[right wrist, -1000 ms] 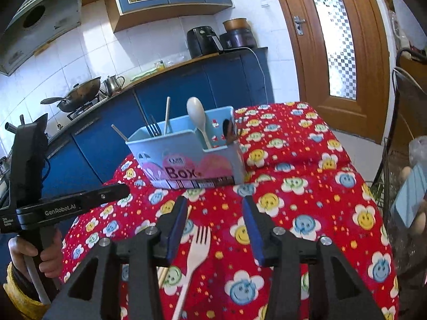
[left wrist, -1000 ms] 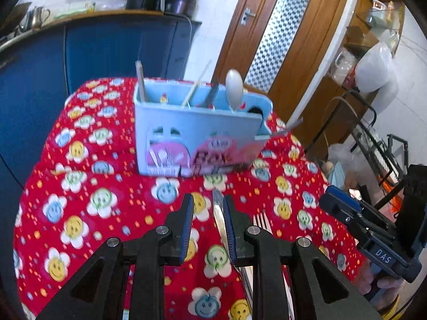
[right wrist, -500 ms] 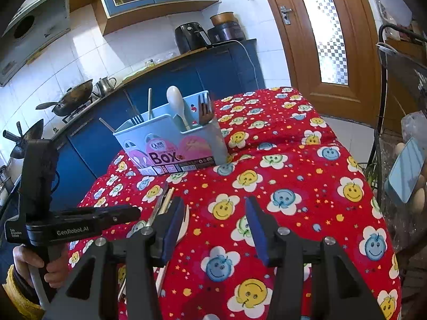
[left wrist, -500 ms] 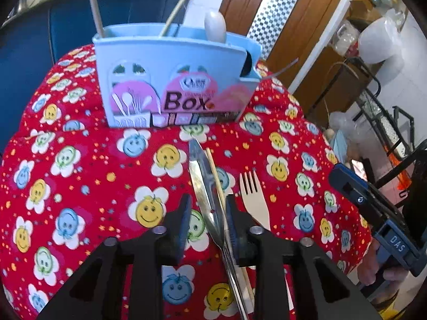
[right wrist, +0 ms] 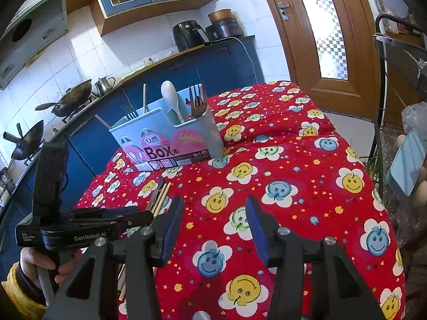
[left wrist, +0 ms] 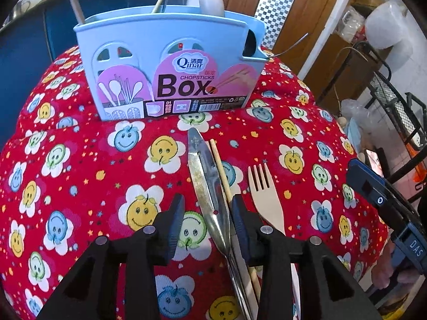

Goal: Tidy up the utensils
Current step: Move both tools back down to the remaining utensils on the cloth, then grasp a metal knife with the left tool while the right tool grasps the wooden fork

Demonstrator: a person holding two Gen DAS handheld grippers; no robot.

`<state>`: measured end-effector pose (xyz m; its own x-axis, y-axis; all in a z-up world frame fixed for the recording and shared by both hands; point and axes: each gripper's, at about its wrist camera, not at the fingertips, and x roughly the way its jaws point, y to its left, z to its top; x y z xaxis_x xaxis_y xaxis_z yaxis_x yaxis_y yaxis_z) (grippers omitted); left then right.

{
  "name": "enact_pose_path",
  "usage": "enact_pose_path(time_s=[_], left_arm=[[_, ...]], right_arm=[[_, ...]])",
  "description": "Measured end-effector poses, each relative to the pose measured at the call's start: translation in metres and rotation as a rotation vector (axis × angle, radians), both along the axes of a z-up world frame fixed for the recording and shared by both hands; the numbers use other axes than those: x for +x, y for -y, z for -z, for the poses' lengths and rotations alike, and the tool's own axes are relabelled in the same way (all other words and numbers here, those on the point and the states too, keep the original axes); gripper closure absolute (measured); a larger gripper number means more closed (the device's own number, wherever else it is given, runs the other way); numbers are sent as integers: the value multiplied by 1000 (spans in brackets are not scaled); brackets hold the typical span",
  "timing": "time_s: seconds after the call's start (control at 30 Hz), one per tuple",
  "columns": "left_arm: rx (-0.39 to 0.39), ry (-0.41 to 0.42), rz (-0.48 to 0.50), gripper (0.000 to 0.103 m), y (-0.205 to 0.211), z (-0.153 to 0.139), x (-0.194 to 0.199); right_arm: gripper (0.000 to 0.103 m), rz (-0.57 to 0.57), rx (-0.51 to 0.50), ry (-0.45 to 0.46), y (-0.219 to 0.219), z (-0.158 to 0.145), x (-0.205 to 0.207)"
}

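Low in the left wrist frame, the left gripper, jaws just opening, straddles a knife beside a chopstick and should close squarely on the blade alone, while the right gripper hovers half-spread and empty below the upper-centre utensil box.

Ahead of the left tool stands the utensil box; bare desk lies open ahead of the right tool.
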<state>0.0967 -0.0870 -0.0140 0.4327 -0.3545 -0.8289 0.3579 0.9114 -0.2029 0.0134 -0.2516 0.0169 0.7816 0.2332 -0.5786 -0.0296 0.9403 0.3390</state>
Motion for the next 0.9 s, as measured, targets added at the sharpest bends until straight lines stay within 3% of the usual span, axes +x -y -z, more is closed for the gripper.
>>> enact_pose_path(time_s=[0.17, 0.37, 0.4, 0.47, 0.73, 0.9], left_arm=[[-43, -15, -26, 66, -3, 0, 9], [-112, -45, -63, 84, -16, 2, 13], [-139, -54, -61, 97, -18, 2, 13], [-171, -64, -71, 98, -24, 1, 11], [-141, -10, -74, 101, -35, -10, 1], [-189, -66, -76, 99, -48, -6, 9]], right_arm=[[52, 4, -7, -7, 1, 1, 1], [52, 3, -8, -10, 1, 2, 1], [52, 2, -8, -10, 0, 3, 1], [52, -2, -12, -12, -2, 3, 1], [52, -20, -21, -18, -10, 1, 3], [52, -44, -31, -33, -17, 0, 6]])
